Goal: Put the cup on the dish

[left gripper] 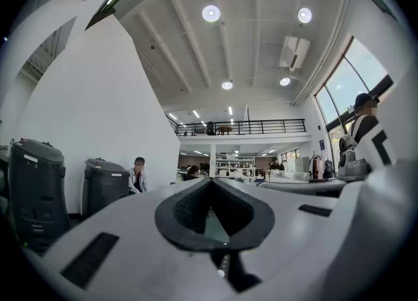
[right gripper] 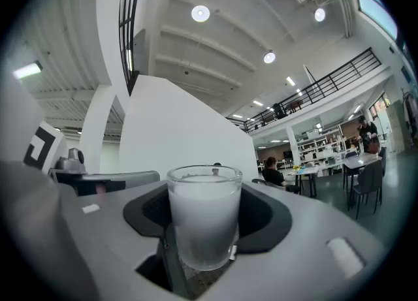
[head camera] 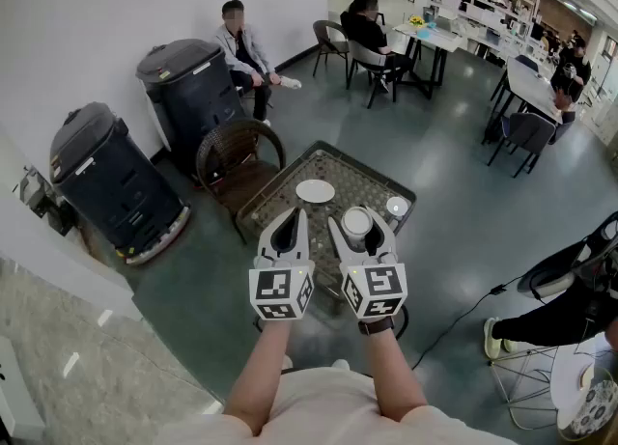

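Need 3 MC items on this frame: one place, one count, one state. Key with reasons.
1. The dish lies:
A on a bin
B on the table, bare
C on the floor
2. Dark bins by the wall:
A one
B two
C four
3. The right hand-held gripper is:
A open, empty
B shut, empty
C closed on the cup
Key: B, the head view shows it bare on the tabletop; B, two stand side by side; C, the cup sits between its jaws.
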The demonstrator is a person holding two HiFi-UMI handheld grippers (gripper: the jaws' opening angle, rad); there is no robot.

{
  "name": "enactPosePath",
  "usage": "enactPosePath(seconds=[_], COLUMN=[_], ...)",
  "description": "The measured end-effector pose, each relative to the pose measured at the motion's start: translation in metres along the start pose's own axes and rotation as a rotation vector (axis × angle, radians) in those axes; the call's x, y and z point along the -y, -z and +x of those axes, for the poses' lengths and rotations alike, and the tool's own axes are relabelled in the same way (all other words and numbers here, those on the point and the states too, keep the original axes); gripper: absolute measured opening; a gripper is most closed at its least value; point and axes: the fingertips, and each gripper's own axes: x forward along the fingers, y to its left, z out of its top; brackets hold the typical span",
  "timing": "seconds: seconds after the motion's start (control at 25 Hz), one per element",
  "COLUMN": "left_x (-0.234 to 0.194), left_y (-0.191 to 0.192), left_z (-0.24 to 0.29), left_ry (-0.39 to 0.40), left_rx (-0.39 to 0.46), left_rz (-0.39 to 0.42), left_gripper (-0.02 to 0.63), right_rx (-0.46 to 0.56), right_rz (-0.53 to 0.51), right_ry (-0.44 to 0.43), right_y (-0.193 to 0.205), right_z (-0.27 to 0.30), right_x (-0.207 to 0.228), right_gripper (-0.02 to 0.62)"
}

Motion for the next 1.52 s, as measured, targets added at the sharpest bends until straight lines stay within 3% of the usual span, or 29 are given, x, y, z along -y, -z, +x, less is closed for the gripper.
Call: enactPosePath(seconds=[0.32, 0.52, 0.88, 1.2, 1.52], left_x=[0.045, 0.042, 0.080, 0.082, 0.050], left_y=[0.010, 0.020, 0.018, 0.028, 0.035], left_z=[-0.007, -0.004, 0.016, 0.017, 0.020], left_ry=[-0.014, -0.027, 0.035, 0.040, 0.025], left_rx=[-0.020, -0.060, -0.058, -0.055, -0.063], left_rz=[0.036, 0.031, 0.043, 0.035, 0.020], left_gripper=[0.003, 0.003, 0.003, 0.003, 0.003], right_rx=[0.008, 0.002, 0.052, 0.051, 0.036], right_rz=[0.043, 0.065, 0.071, 0.077, 0.055], right_ry=[-0.014, -0.031, 0.000, 0.009, -0.029], right_y=[0.002, 0.008, -0.010, -0.004, 0.007], right_z=[-0.036, -0.042, -0.056, -0.053, -0.026], right_x=[0.030, 0.029, 0.061, 0.064, 0.036], right_gripper=[0.256, 0.256, 0.256, 0.256, 0.256])
